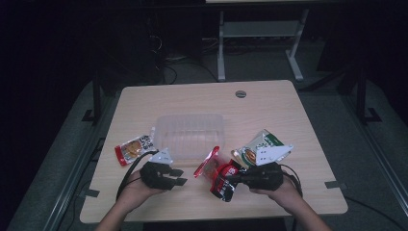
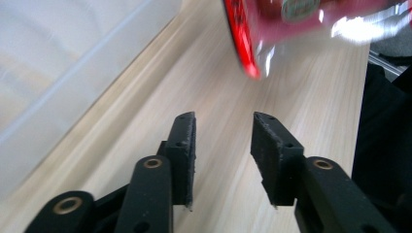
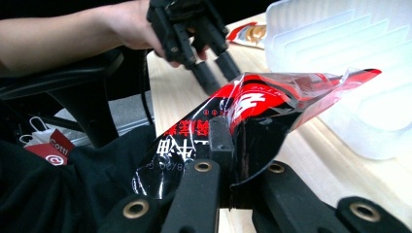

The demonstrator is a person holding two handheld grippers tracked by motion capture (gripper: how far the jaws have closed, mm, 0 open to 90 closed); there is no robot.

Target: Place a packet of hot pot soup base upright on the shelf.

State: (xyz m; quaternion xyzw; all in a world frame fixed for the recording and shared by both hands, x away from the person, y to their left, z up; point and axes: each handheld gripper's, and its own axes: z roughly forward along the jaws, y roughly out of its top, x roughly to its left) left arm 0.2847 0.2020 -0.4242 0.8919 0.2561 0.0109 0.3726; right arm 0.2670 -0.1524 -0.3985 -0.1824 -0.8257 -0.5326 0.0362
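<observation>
The red snack packet (image 1: 217, 174) hangs just above the tabletop (image 1: 269, 103), beside the clear plastic tub (image 1: 190, 132), pinched at its lower end by the right claw (image 3: 232, 145). It looks light and crinkly, a slick film that flexes and flops (a grip on the flat sealed edge should hold best, not on the puffed middle). The left claw (image 2: 223, 141) stands partly open with nothing between its jaws, near the packet.

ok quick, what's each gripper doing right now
left gripper: open, nothing between its jaws, bare table under them.
right gripper: shut on the red and black snack packet.
</observation>
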